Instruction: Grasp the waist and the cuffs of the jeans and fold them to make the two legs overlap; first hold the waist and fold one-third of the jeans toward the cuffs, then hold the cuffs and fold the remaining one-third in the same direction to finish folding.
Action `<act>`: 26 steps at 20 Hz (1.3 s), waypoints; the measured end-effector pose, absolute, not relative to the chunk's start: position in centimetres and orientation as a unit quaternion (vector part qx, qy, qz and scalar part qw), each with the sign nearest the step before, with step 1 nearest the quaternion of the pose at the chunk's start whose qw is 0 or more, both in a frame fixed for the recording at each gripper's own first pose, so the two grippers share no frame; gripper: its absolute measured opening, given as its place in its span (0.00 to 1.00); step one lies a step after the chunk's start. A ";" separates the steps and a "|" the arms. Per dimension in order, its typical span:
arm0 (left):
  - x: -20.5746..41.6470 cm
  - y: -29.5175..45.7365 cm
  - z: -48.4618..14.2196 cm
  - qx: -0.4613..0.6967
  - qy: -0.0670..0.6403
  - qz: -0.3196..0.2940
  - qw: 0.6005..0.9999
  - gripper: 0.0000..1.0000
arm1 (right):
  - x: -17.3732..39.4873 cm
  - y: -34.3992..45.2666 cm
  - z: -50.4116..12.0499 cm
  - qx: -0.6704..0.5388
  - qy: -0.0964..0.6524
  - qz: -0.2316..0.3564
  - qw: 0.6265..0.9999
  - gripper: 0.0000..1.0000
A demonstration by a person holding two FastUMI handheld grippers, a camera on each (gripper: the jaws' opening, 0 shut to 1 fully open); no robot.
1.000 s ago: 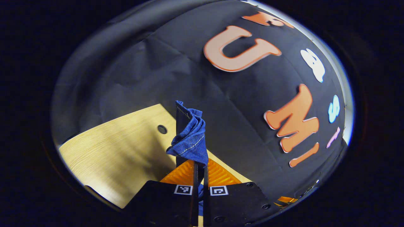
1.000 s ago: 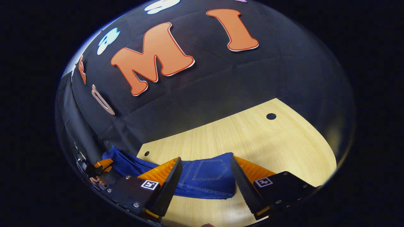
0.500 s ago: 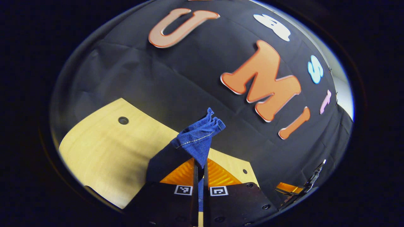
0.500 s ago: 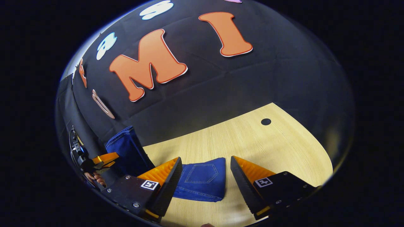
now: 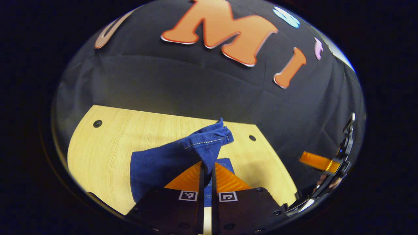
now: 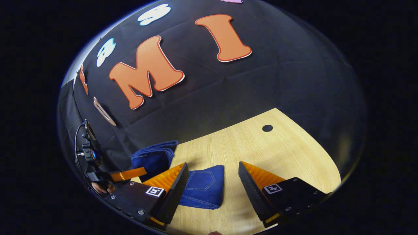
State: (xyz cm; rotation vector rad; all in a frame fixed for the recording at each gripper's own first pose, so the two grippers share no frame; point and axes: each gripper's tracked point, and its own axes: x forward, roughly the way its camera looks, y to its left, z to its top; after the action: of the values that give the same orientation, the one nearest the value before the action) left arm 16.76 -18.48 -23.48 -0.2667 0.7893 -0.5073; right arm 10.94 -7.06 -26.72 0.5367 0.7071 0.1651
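Up close, the left tongs (image 5: 206, 168) are clamped on a bunched cuff end of the blue jeans (image 5: 209, 140), both fingers pressed together on the denim with almost no gap between them. From that pinch the cloth slopes down to the left, onto the pale wooden worktop (image 5: 107, 140). At the far right of the left gripper view, the right tongs (image 5: 315, 161) can be seen, held by a hand.

Seen from the right gripper view, the right tongs (image 6: 212, 178) stand wide apart and hold nothing. Between their fingers, a folded section of the jeans (image 6: 204, 189) with a back pocket facing up lies flat on the worktop (image 6: 261, 150), nearer the left finger. Behind it, toward the booth wall, a raised fold of denim hangs from the left tongs (image 6: 129, 174), gripped by a hand (image 6: 101, 187) at the lower left.
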 end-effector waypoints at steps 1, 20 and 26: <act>16.2 -19.3 -23.3 -0.118 0.381 -0.254 0.881 0.14 | 11.0 -7.2 -26.6 0.260 0.340 0.080 0.900 0.95; 16.4 -11.3 -6.1 -0.062 0.080 -0.187 0.977 0.83 | 14.0 -3.3 -13.5 0.097 0.132 0.098 0.982 0.96; 14.5 -5.4 -4.4 -0.088 0.020 -0.118 0.989 0.83 | 13.9 -1.7 -10.0 0.080 0.072 0.095 0.990 0.97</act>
State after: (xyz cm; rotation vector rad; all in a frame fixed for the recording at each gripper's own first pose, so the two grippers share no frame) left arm 14.55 -5.37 -4.36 -0.1761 0.0401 -0.2366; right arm 13.87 -1.70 -10.00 0.1610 0.1445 0.1913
